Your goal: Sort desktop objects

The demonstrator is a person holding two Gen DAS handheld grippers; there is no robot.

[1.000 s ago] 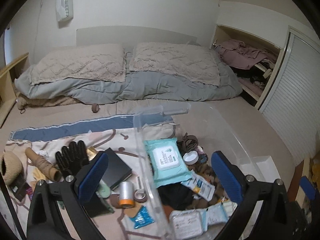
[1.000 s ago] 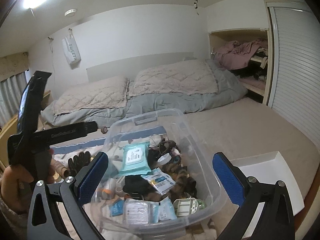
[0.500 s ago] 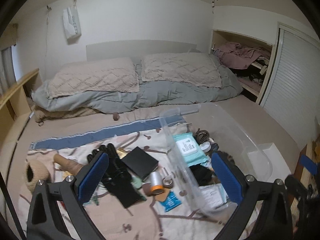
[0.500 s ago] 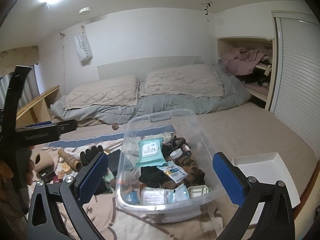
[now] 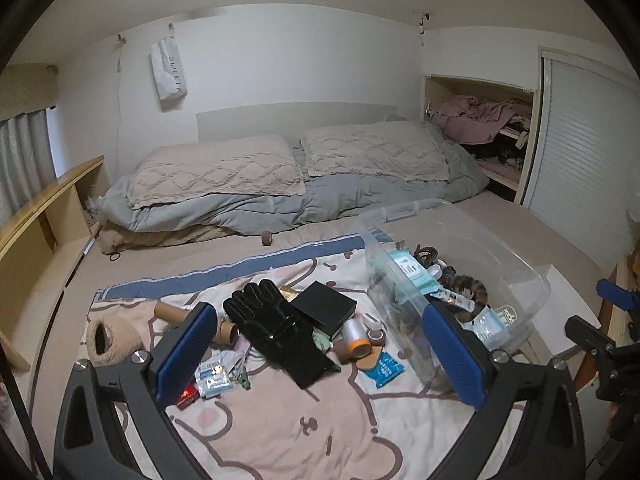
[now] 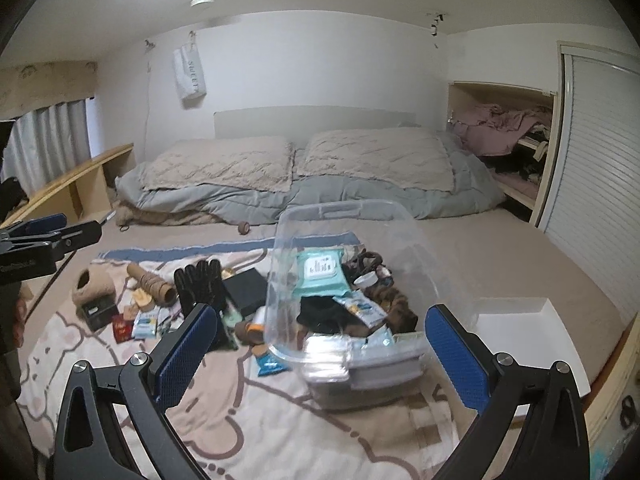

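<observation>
on the bed, the clear bin point(image 6: 352, 280) already held a wipes pack point(image 6: 320, 272) and other small items, while a black glove point(image 5: 276, 332), black box point(image 5: 326, 308), tape roll point(image 5: 356, 340) and cardboard tube point(image 6: 152, 284) lay unsorted beside it on the printed blanket point(image 5: 280, 420). left claw point(image 5: 318, 354) and right claw point(image 6: 320, 360) were both spread and empty; the bin's near wall stood between the right claw and its contents.

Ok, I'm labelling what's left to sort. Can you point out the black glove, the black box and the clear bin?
black glove point(image 5: 276, 330), left wrist view, on the palm.
black box point(image 5: 326, 306), left wrist view, on the top face.
clear bin point(image 6: 340, 210), right wrist view, on the far rim.
</observation>
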